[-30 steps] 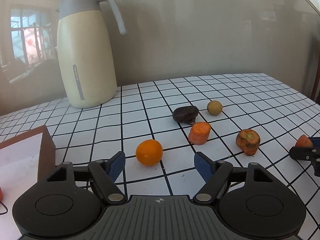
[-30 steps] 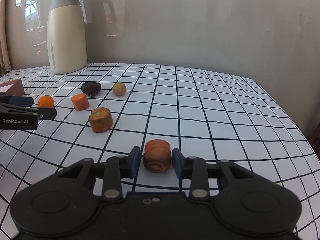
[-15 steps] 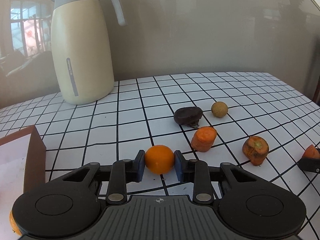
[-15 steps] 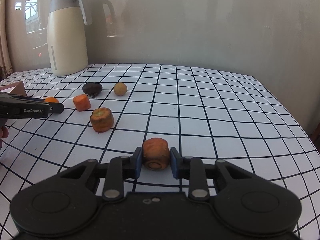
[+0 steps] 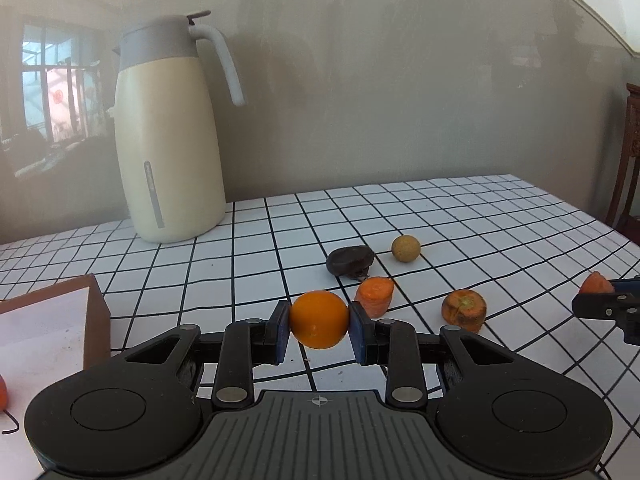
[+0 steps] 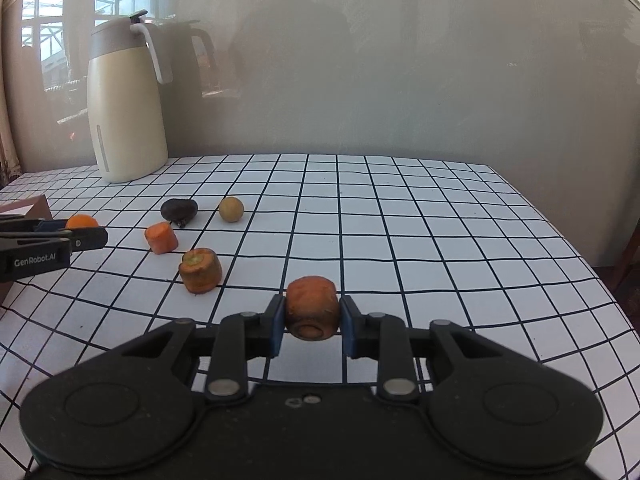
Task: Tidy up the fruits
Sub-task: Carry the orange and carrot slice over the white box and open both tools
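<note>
1. The left gripper is clamped on a small orange; both blue pads press its sides.
2. The orange is round, smooth and bright, with no visible long axis. It sits between the pads, in front of the gridded desk.
3. The right gripper is closed on a carrot chunk, pads against its flanks.
4. This chunk is a short, rough, dull-orange cylinder. Its long axis runs along the fingers, with one cut end facing the camera.
5. Loose on the desk: a bright carrot piece standing tilted on one cut face; a browner carrot stub with its greenish top up; a dark wrinkled fruit lying flat; a small tan round fruit just beside it.
6. A brown box stands at the left desk edge. A cream jug stands upright at the rear.
</note>
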Demonstrator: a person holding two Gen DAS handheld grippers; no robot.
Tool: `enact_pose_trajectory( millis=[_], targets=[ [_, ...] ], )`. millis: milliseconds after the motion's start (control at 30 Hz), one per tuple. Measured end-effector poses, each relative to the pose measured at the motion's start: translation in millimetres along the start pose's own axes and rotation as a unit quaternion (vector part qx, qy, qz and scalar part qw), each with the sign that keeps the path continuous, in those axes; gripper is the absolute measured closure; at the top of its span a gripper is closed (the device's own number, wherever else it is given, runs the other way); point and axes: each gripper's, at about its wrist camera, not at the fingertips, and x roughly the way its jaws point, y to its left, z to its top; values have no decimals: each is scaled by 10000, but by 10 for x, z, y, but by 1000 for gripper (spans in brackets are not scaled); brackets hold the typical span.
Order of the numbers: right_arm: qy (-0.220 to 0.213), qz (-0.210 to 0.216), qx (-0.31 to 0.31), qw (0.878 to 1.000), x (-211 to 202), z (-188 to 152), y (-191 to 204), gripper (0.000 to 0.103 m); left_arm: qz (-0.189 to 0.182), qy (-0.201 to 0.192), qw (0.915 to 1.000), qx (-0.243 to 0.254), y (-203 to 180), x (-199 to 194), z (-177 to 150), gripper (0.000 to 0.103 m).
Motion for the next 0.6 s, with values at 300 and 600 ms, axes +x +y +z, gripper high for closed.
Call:
enact_pose_trajectory(
  millis=[300,600],
  targets=[
    [-277,72,-117,9995,-382,39,173,83,-33,-310,9994,133,56,-630,-2,72],
    [-332,391,-324,9982,-627,-33,473,83,20,-283,9995,120,207,-1197,-279,72]
  ],
)
